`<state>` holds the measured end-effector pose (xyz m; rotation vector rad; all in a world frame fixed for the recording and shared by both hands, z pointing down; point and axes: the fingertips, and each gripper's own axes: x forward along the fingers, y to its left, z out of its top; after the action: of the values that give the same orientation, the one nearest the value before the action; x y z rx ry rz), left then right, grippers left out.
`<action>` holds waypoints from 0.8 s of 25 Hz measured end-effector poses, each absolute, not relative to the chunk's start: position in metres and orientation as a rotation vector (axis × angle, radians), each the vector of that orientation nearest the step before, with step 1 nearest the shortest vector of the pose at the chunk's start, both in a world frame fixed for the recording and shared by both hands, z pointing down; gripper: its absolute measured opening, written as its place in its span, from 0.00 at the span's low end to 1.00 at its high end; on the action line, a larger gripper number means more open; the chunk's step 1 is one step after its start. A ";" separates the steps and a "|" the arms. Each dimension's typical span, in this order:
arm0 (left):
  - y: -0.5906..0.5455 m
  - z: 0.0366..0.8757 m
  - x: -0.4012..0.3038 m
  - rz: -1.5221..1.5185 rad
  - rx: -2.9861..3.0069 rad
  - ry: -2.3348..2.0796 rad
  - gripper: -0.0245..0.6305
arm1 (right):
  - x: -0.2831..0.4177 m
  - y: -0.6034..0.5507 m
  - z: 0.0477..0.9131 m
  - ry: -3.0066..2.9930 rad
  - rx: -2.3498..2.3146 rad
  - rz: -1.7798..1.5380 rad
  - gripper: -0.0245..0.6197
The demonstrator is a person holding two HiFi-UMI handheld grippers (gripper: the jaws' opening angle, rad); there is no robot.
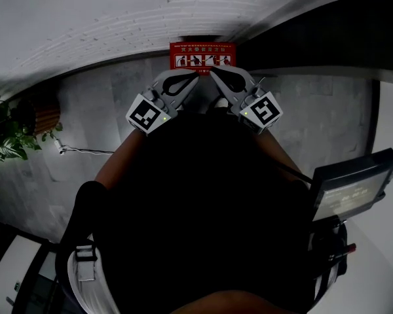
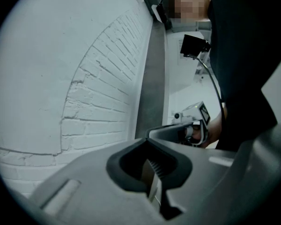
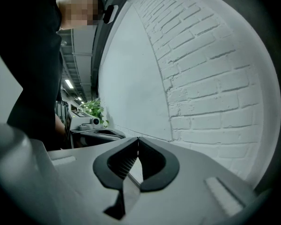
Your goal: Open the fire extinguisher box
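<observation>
Red rectangular fire extinguisher box, with white pictograms across its face, stands against the foot of a white-painted brick wall, at the top middle of the head view. Grey floor lies open on either side of it, so both flanks of the box have room. A green leafy plant sits well off to the left and a dark flat screen well off to the right. A thin white cable trails over the floor on the left, well apart from the box.

Both forearms reach forward and converge, so the two tools form a narrow wedge aimed at the box's near edge. The left claw ends just below that edge and the right claw just beside it, their tips close to each other. Whether either touches the box cannot be told. The left marker cube and the right marker cube both face up toward the head camera.

In its own view the left claw is pressed together with nothing between its tips and the brick wall beyond. The right claw is likewise closed and empty.
</observation>
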<state>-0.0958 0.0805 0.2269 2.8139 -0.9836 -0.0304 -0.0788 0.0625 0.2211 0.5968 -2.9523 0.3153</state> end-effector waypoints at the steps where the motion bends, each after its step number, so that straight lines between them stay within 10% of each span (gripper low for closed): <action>1: 0.076 0.227 -0.091 -0.027 2.807 -0.994 0.04 | -0.074 0.057 0.223 -2.953 0.588 0.324 0.05; 20: 0.028 0.299 -0.065 0.105 2.672 -1.139 0.04 | -0.024 0.013 0.294 -2.939 0.452 0.401 0.05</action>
<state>-0.0646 0.0281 0.2989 2.6718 -1.1393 0.1046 -0.0237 0.0132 0.2939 0.4515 -2.9388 0.4006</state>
